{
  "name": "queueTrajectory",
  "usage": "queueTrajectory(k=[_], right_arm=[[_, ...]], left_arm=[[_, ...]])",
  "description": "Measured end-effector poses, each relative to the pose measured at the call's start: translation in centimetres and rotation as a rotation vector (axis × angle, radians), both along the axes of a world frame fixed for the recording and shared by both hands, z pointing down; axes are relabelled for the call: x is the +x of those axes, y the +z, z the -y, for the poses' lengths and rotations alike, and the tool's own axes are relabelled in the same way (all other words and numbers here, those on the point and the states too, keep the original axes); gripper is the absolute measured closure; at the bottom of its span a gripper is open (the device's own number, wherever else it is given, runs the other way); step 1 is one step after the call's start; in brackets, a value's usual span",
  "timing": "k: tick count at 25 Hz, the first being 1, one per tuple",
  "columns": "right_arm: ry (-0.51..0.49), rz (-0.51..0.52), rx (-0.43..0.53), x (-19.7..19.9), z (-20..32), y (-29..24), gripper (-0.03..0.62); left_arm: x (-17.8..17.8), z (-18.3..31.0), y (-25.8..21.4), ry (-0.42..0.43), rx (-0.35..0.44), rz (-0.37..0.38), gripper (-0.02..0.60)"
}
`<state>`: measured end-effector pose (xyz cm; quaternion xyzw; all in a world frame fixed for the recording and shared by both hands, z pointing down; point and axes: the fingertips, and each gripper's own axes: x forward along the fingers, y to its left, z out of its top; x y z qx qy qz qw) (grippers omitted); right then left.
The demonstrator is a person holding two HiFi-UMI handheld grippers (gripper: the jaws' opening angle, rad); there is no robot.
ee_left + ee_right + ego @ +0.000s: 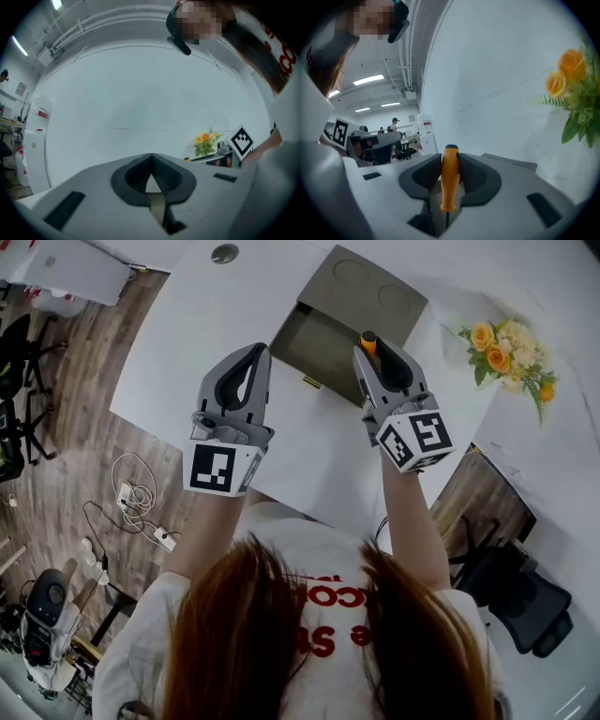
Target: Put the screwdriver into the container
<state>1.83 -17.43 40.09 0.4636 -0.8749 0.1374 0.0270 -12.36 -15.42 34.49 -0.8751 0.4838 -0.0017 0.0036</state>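
Observation:
The screwdriver point(449, 180) has an orange handle with a black cap, and its tip points back into my right gripper point(450, 161). That gripper is shut on the handle. In the head view the handle point(368, 341) sticks out of the right gripper point(371, 351), which is held up over the near right corner of the grey open container point(309, 341) on the white table point(187, 343). My left gripper point(253, 352) is raised to the left of the container. Its jaws meet at the tips with nothing between them, as the left gripper view also shows point(151, 159).
The container's lid point(370, 292) lies open behind it. A bunch of yellow and orange flowers point(511, 352) stands at the table's right. A black office chair point(520, 601) stands at the lower right, and cables with a power strip point(141, 507) lie on the wooden floor at the left.

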Motion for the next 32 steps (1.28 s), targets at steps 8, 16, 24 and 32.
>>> queueTrajectory(k=[8,16,24,32], right_arm=[[-0.112,-0.213,-0.11,-3.1,1.9,5.9,0.476],[-0.25,-0.448,-0.239,-6.3,2.7,12.1,0.476],[-0.27,-0.523,-0.298,-6.5,2.1,14.8,0.461],[-0.156,-0.274,-0.133,-5.8,3.1,7.3,0.58]], left_arm=[[-1.0,-0.1,2.1,-0.031,-0.055,-0.015,0.577],[-1.9,-0.4,3.4,-0.056,-0.07,0.005,0.577],[-2.7,-0.5,4.0,-0.076,-0.086,0.003,0.577],[-2.5,0.2,2.3,-0.077,-0.046,0.009,0.577]])
